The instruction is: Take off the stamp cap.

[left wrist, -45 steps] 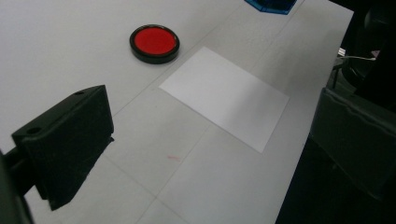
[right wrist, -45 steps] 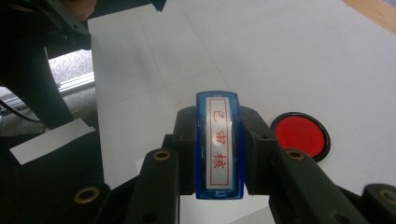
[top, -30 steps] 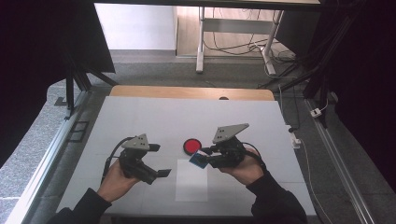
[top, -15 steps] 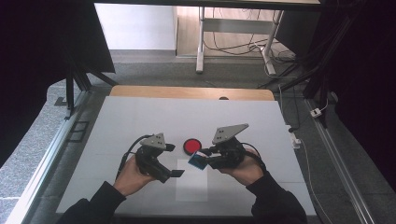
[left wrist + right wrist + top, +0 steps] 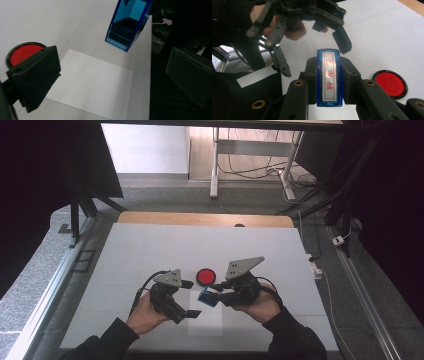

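The right gripper point(image 5: 216, 296) is clamped on a blue stamp point(image 5: 329, 80) (red characters on its white label), held above the table point(image 5: 150, 250) just near of the red ink pad point(image 5: 205, 277). The left gripper point(image 5: 190, 298), jaws apart, faces the stamp over a white paper sheet point(image 5: 92, 85).

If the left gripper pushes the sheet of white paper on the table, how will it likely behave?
The paper sheet lies flat and thin, so it would probably slide easily on the smooth table. It looks floppy; a push at one edge may buckle it. Pinching it flat seems hard for the left gripper.
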Action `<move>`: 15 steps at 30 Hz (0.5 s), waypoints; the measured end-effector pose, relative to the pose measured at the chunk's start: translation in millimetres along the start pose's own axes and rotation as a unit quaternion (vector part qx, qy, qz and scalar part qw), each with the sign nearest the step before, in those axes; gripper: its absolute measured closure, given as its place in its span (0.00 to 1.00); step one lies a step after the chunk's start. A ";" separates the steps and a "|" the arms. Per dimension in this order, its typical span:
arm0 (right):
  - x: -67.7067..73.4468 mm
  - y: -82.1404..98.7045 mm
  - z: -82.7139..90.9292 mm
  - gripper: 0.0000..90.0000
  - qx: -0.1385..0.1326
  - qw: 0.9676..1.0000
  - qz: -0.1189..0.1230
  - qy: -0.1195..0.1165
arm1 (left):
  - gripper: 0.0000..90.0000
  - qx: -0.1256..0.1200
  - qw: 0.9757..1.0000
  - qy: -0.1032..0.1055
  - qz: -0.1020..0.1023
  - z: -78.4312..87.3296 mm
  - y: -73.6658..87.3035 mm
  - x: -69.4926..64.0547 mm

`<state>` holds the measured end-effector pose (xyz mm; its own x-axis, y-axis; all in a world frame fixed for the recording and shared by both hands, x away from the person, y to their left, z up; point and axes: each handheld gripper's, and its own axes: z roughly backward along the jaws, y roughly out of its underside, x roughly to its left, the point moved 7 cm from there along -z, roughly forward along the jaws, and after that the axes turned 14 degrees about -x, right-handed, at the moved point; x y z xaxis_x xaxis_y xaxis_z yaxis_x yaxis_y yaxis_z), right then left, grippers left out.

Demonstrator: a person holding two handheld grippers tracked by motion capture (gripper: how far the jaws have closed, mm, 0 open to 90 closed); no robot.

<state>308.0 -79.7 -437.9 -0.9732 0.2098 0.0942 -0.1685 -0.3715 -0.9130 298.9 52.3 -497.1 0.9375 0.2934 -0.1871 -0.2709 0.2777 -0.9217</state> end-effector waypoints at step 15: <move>21.0 -1.1 -7.4 0.79 -0.004 0.999 0.007 -0.040 | 0.01 0.007 0.999 0.040 -0.007 -8.8 4.2 -10.5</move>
<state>288.9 -68.2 -437.9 -0.9850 0.1307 0.1130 -0.1540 -0.3674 -0.9172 289.8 42.4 -502.0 0.9552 0.2164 -0.2018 -0.2609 0.2945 -0.9193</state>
